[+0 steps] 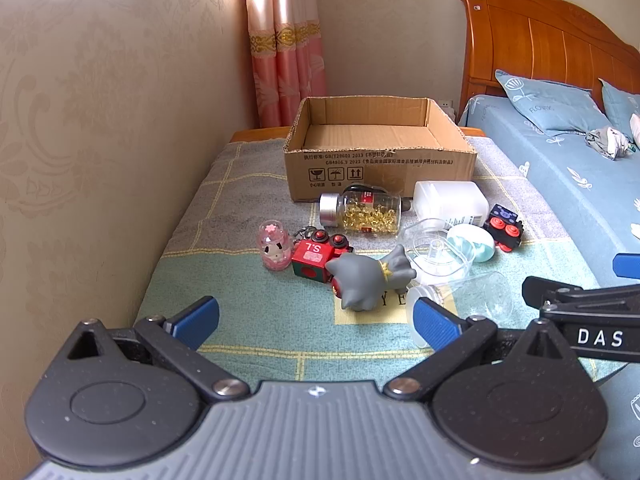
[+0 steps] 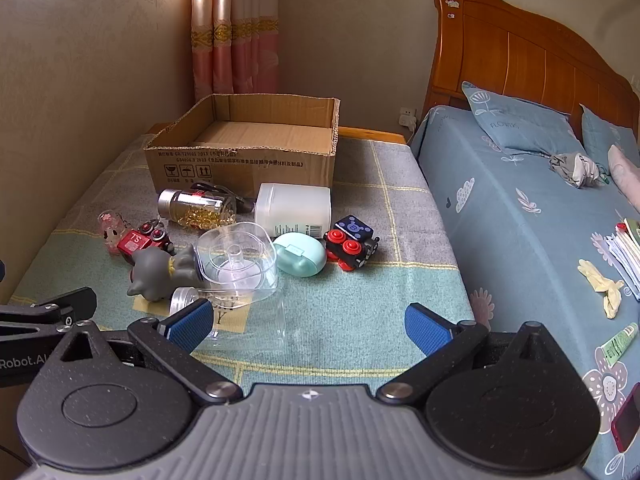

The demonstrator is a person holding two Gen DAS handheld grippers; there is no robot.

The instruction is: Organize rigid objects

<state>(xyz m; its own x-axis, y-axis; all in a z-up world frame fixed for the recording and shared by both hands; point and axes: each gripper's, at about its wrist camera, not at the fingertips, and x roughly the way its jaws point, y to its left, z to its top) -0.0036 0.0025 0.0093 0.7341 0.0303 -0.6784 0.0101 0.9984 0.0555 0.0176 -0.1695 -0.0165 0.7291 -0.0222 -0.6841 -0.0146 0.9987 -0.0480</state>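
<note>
An open cardboard box (image 1: 380,172) (image 2: 240,168) stands at the far side of a cloth-covered table, with nothing visible inside. In front of it lie a jar of yellow capsules (image 1: 360,210) (image 2: 196,206), a white bottle (image 1: 450,202) (image 2: 294,208), a mint case (image 1: 470,242) (image 2: 300,254), a clear plastic container (image 1: 436,254) (image 2: 238,258), a grey cat figure (image 1: 366,276) (image 2: 164,272), a red toy (image 1: 318,258) (image 2: 142,240), a black toy train (image 1: 504,228) (image 2: 352,242), a pink figurine dome (image 1: 274,248) (image 2: 112,232) and a clear lying jar (image 1: 472,296) (image 2: 240,320). My left gripper (image 1: 316,326) and right gripper (image 2: 308,326) are open and empty, near the front edge.
A wall runs along the table's left side. A bed (image 2: 540,220) with blue sheets and a wooden headboard (image 1: 548,44) lies to the right, with papers, a glove, a tube and a phone on it. Pink curtains (image 1: 286,52) hang behind the box.
</note>
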